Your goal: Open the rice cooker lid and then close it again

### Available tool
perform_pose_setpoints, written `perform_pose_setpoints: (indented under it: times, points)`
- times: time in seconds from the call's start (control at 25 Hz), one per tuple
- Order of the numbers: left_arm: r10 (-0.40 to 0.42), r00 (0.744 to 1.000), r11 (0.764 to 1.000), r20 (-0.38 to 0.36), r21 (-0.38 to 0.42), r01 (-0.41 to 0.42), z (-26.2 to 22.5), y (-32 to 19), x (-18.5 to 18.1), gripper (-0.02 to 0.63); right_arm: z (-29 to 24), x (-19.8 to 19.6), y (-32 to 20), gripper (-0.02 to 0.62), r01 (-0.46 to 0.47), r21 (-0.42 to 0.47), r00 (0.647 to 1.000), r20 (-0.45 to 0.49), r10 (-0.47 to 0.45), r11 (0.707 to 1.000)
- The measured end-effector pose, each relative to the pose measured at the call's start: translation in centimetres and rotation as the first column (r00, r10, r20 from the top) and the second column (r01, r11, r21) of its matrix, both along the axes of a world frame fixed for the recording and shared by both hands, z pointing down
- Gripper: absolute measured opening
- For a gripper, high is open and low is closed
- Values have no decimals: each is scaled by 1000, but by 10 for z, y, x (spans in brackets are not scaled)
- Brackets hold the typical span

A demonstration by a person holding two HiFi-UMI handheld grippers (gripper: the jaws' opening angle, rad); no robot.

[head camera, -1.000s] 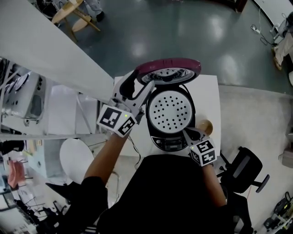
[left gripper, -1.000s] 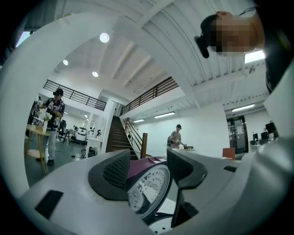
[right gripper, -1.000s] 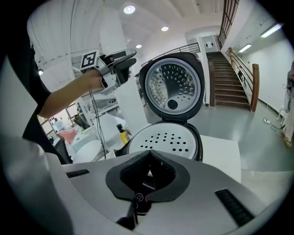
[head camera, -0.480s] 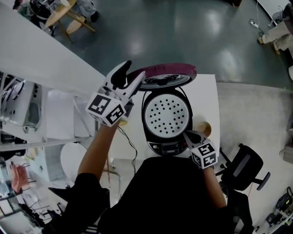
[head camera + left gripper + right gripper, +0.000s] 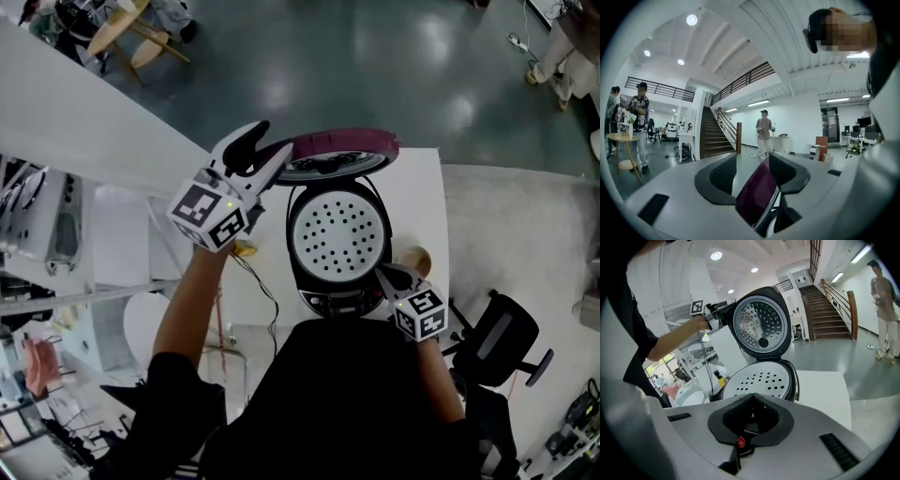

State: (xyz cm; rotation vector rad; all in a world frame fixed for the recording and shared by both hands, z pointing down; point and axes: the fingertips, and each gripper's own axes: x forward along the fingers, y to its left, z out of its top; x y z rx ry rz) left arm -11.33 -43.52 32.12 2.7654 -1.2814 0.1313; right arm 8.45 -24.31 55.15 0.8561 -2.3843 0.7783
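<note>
While your right gripper [image 5: 382, 274] waits, fingers together, at the cooker's [image 5: 336, 298] front, your left gripper [image 5: 267, 145] has swung to the upper left of centre. Its fingers are apart and have just been narrowing around the raised lid's [image 5: 347, 143] edge, so opening looks done and closing comes next.

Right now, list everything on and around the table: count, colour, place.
Black rice cooker: 1, black, centre of table.
Maroon hinged lid: 1, maroon, raised at cooker's far side.
Perforated round plate: 1, white, over the pot.
White-topped table: 1, white, under cooker.
Small round object: 1, tan, right of cooker.
Office chair: 1, black, floor, right.
Left gripper: 1, white, open, jaws just closing, lid edge between them.
Right gripper: 1, white, shut, empty, at cooker's front.
</note>
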Motion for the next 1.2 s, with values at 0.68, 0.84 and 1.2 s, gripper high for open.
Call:
perform_pose_setpoints:
  times: [0.68, 0.84, 1.2]
  points:
    - [132, 984, 991, 122, -35, -129, 7, 17, 13, 184, 1, -3, 16, 0, 5, 1, 1000, 1, -5, 1000]
    - [155, 978, 988, 143, -37, -151, 9, 29, 18, 176, 1, -1, 23, 0, 1, 3, 1000, -3, -1, 1000]
    - [253, 940, 967, 227, -53, -248, 17, 65, 34, 151, 0, 5, 30, 0, -43, 19, 999, 7, 43, 999]
